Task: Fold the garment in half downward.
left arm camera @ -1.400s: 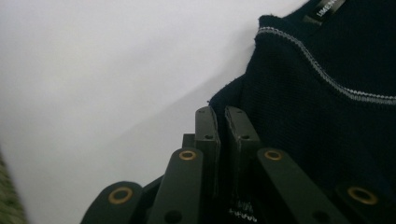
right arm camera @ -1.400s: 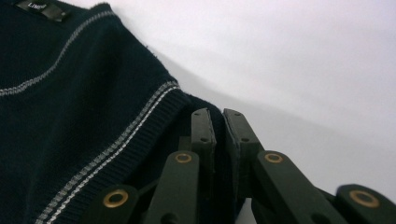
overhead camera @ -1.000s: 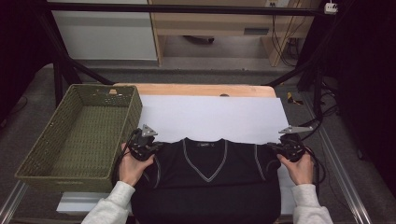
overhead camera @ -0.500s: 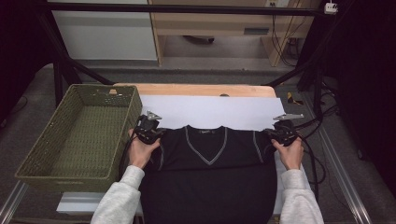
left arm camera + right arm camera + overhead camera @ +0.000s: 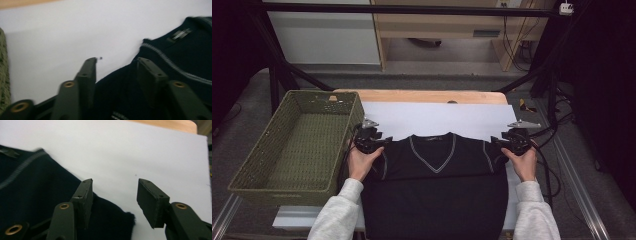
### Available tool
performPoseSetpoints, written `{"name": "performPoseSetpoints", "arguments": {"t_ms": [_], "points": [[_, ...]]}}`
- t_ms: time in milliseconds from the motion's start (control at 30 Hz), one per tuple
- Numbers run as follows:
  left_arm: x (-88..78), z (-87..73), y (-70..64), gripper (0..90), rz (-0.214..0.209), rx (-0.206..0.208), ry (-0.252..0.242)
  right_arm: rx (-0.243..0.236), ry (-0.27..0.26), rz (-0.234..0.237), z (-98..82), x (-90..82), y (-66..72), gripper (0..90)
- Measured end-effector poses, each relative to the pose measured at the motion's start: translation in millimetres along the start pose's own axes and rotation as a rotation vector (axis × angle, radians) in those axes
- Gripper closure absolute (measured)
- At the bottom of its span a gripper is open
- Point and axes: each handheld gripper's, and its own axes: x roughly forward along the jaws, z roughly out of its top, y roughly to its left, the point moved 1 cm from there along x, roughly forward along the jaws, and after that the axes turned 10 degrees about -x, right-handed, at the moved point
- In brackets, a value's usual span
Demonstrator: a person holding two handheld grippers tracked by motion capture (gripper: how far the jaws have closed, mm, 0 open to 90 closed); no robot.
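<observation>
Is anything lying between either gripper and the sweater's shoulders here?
Nothing visible. The left gripper and right gripper sit right at the shoulders of the sweater, jaws just opened with the fabric edge between them. White sheet beyond is bare; the basket stands off to the side.

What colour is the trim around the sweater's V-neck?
Light grey, on a dark navy-black sweater; the high view shows it best.
</observation>
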Motion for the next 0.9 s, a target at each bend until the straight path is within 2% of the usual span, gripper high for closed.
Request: {"name": "performPoseSetpoints", "arguments": {"t_ms": [67, 167, 267, 367, 500, 700, 800, 900], "points": [[-4.2, -2.3, -3.6, 43.4, -0.018, 0.018, 0.011, 0.007, -0.017, 0.033, 0.8, -2.7, 3.3, 45.7], [-6.6, -11.8, -7.1, 46.6, -0.023, 0.057, 0.051, -0.006, -0.003, 0.070, 0.0, 0.9, 9.4, 43.2], [-4.3, -21.5, -3.9, 55.3, -0.022, 0.055, 0.078, -0.017, 0.024, 0.089, 0.4, 8.0, 13.5, 42.9], [2.6, -30.6, 0.3, 60.2, -0.019, 0.056, 0.119, -0.019, 0.042, 0.106, 1.1, 15.1, 17.0, 43.4], [7.2, -35.5, 4.0, 62.5, -0.019, 0.049, 0.104, -0.039, 0.081, 0.112, 2.1, 26.4, 21.5, 47.3], [12.7, -36.7, 5.9, 65.6, -0.026, 0.058, 0.101, -0.052, 0.102, 0.102, 4.1, 39.1, 24.7, 48.3], [12.9, -35.8, 5.1, 71.2, -0.026, 0.066, 0.108, -0.052, 0.122, 0.114, 3.5, 44.7, 27.5, 56.0], [12.0, -32.9, 4.4, 77.1, -0.026, 0.048, 0.131, -0.048, 0.114, 0.130, 5.2, 41.8, 27.6, 71.9]]}}
